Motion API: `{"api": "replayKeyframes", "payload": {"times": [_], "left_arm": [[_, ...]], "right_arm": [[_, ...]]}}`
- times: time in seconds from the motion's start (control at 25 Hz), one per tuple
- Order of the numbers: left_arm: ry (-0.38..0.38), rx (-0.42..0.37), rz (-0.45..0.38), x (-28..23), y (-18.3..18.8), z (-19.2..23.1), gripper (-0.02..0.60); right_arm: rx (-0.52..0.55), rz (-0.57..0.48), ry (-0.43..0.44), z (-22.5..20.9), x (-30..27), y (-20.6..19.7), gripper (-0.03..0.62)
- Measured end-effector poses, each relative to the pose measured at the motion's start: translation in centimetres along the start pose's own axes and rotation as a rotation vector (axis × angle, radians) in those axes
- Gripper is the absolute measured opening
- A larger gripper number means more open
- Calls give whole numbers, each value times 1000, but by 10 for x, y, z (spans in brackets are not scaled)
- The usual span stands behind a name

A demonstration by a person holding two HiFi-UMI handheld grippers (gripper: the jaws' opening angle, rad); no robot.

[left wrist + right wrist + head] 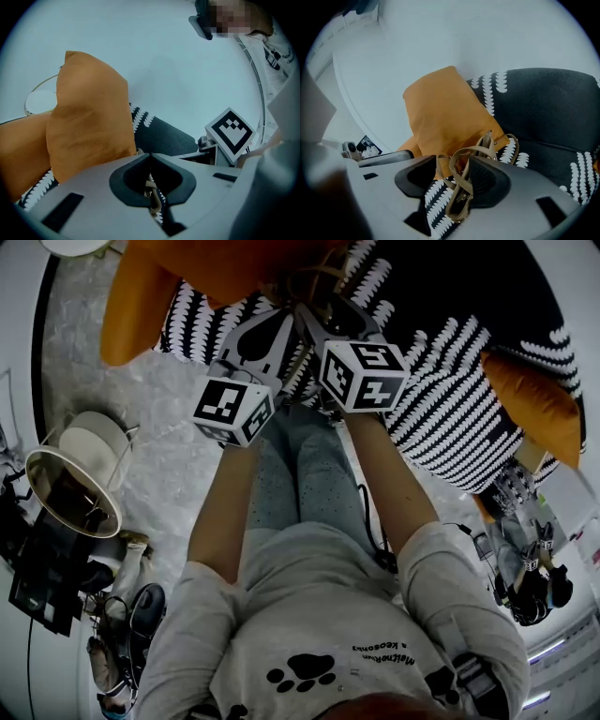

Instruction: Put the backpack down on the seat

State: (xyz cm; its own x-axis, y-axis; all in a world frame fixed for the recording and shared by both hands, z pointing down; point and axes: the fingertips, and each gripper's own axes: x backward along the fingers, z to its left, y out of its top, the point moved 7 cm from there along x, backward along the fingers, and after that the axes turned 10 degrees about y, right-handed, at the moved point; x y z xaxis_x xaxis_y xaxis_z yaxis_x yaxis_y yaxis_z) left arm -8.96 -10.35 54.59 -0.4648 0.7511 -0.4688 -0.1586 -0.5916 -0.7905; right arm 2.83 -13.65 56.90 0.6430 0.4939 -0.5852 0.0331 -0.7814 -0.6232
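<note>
The backpack shows as an orange fabric bulk with tan straps, resting on the black seat with white leaf print. In the head view both grippers reach side by side to its near edge. My left gripper has its jaws together, pinching a tan strap with a buckle. My right gripper stands open. The looped tan straps lie loose between its jaws, leaning on the right one.
A second orange cushion lies on the seat's right side. A round side table with a lamp stands on the marbled floor at left, with dark equipment below it. Another person is at far right.
</note>
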Motion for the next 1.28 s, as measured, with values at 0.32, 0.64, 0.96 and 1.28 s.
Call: {"api": "replayKeyframes", "payload": {"times": [0.32,0.64,0.96,1.28], "left_arm": [[-2,-10,-2,6,16,-6,20],[-25,-39,-10,27,51,-34,20],[-28,-64,-39,71,111,-80,20],[-38,-136,-77,121,168,-124,20]], "right_arm": [[47,-16,-80,5,23,19,171],[69,-65,-108,25,71,50,40],[104,-109,-62,74,138,92,32],[180,-235,-8,128,212,135,32]]}}
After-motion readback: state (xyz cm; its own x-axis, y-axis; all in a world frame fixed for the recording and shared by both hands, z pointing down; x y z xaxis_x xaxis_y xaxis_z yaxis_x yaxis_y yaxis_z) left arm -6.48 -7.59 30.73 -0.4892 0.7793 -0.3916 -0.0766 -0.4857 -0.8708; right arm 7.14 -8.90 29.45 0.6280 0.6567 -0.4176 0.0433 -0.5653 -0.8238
